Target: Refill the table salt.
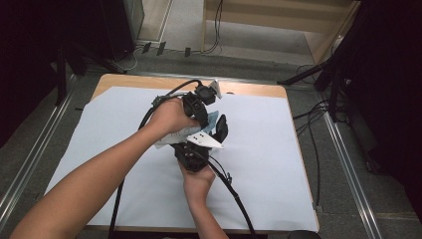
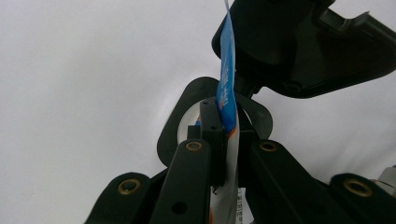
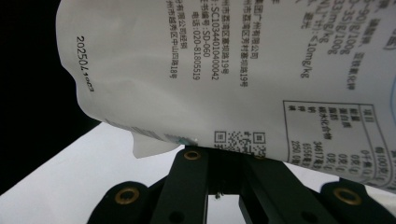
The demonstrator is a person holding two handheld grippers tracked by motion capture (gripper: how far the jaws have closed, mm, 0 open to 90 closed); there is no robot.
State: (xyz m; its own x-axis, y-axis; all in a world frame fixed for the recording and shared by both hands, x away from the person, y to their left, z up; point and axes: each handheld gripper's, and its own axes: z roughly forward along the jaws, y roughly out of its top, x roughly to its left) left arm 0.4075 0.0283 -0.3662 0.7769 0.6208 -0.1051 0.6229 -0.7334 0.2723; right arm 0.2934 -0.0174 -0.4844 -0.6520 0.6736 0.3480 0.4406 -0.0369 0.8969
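Pouch (image 1: 171,138) held above the white-covered counter (image 1: 259,164) | left tool (image 2: 223,135) clenched on its blue edge | right tool (image 3: 223,156) clenched on the printed edge (tools touching-close) | pouch spans between both.

Both forearms converge mid-table, left gripper (image 1: 211,119) crossing above right gripper (image 1: 219,130). Both jaw pairs clamped tight, hands wrapped round the black bodies.
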